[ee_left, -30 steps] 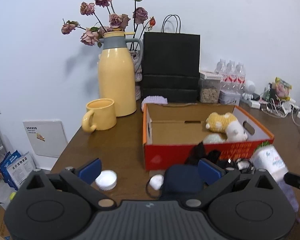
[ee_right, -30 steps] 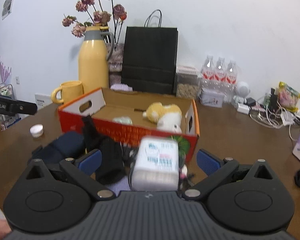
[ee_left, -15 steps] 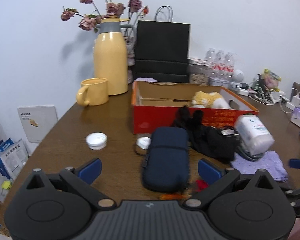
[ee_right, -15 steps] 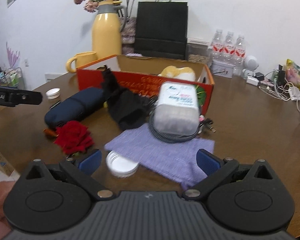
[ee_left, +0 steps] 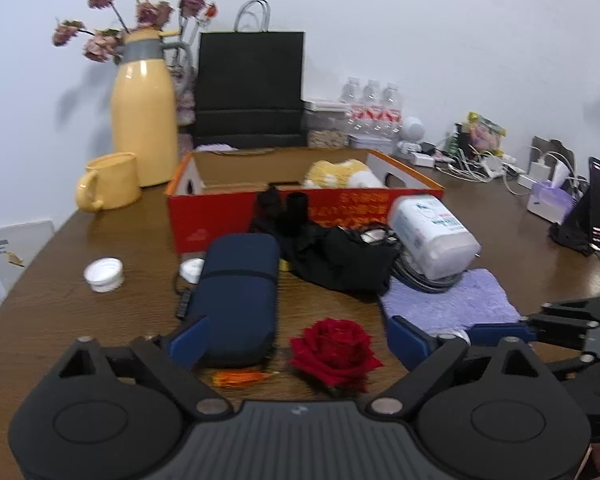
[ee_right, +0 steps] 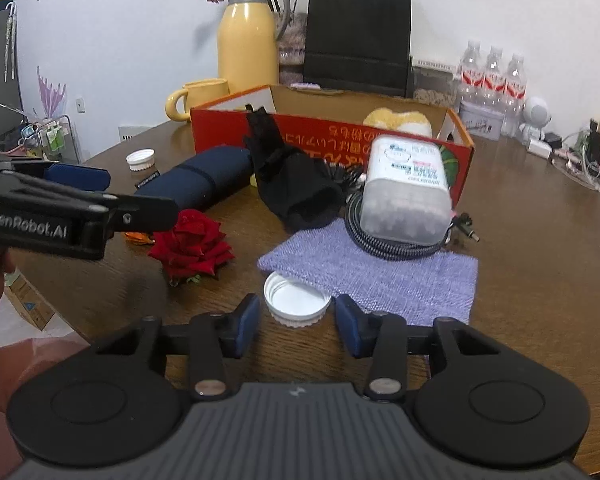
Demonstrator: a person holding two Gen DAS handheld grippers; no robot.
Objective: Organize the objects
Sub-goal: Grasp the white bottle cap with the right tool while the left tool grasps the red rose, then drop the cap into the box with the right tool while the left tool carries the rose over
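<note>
A red cardboard box holds a yellow plush toy. In front of it lie a navy pouch, a black cloth, a clear swab container on a coiled cable, a purple cloth, a red rose and a white lid. My left gripper is open, its fingers either side of the rose and the pouch's near end. My right gripper is half closed, its fingers flanking the white lid without touching it.
A yellow jug with dried flowers, a yellow mug and a black paper bag stand behind the box. Another white lid lies at the left. Water bottles, chargers and cables crowd the back right.
Both grippers have pulled back from the box toward the near table edge. The right gripper's fingers have narrowed around the white lid. The rose has come into the left wrist view.
</note>
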